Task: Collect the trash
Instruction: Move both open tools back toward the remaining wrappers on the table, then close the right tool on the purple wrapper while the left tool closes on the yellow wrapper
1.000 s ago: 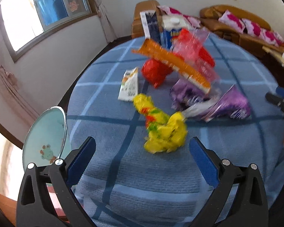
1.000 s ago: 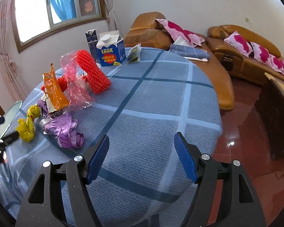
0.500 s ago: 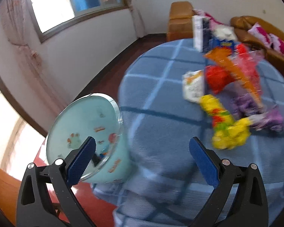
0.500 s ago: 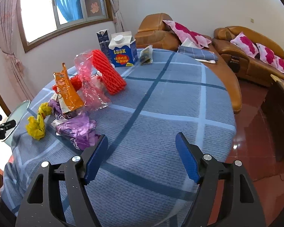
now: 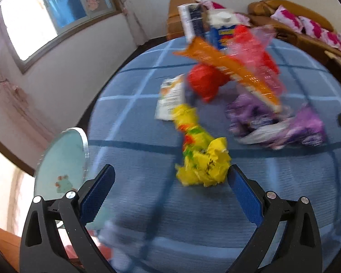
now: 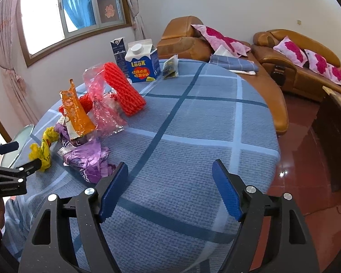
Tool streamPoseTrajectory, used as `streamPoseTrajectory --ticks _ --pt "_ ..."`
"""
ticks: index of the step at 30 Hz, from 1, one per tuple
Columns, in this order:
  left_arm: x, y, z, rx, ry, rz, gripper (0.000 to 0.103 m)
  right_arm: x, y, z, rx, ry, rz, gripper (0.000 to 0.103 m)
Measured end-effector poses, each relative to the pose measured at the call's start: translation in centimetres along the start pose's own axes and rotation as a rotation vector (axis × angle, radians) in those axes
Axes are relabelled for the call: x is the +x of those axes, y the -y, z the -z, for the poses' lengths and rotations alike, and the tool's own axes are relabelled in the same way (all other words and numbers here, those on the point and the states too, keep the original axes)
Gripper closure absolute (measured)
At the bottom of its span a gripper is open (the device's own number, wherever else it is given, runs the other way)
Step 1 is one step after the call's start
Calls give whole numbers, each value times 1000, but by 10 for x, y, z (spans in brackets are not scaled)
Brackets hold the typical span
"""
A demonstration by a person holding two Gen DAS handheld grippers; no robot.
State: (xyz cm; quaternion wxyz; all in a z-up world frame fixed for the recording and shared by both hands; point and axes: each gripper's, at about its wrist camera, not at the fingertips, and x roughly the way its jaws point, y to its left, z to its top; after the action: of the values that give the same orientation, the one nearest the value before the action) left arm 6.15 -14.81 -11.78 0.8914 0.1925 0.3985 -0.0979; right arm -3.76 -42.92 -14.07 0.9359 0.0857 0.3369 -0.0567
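Note:
Trash lies in a pile on the blue checked tablecloth (image 6: 193, 122). A crumpled yellow wrapper (image 5: 202, 159) sits just ahead of my left gripper (image 5: 170, 182), close to its right finger, untouched. The left gripper is open and empty; the right wrist view shows it at the table's left edge (image 6: 20, 157), beside the yellow wrapper (image 6: 43, 147). Behind lie a purple wrapper (image 5: 284, 125), an orange wrapper (image 5: 227, 68) and a red bag (image 5: 204, 82). My right gripper (image 6: 170, 186) is open and empty over bare cloth, with the purple wrapper (image 6: 88, 159) by its left finger.
A pale green bin (image 5: 61, 159) stands beside the table at the left. Further back are a red foam net (image 6: 125, 91), pink plastic (image 6: 102, 109), a LOOK carton (image 6: 143, 63), a dark carton (image 6: 118, 50) and a small packet (image 6: 170, 67). Brown sofas (image 6: 284, 52) line the far wall.
The left gripper swung out towards the bin, then back over the table; the yellow wrapper now lies near its right finger. The right gripper has hardly moved.

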Motion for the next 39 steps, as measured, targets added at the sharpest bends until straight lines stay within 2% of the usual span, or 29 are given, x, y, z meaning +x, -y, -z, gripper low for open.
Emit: streamPoseTrajectory --ticks 4,8,13,23,31,33,36,39 --pt "9 -45 5 -76 -25 -83 6 2 -5 0 -3 -3 -10 27" --pt "3 -70 8 -133 -14 -81 6 2 -14 -2 -9 -3 -28 27" --pt "-18 -63 8 -170 36 -10 6 1 -31 -7 -28 5 -53 27" --pt "-22 -28 -5 -201 53 77 6 15 -48 -20 -22 -14 -55 28" --pt "-8 -6 -2 -140 24 118 8 35 -56 -9 -29 -122 -142 58" --pt "-3 -5 -3 -133 16 132 15 37 -57 -8 -32 -138 -175 71" --pt "7 -6 -3 -129 -7 160 28 37 -62 -6 -56 -145 -191 79" --pt "10 -3 -2 -113 -18 208 43 38 -61 -6 -59 -152 -199 80"
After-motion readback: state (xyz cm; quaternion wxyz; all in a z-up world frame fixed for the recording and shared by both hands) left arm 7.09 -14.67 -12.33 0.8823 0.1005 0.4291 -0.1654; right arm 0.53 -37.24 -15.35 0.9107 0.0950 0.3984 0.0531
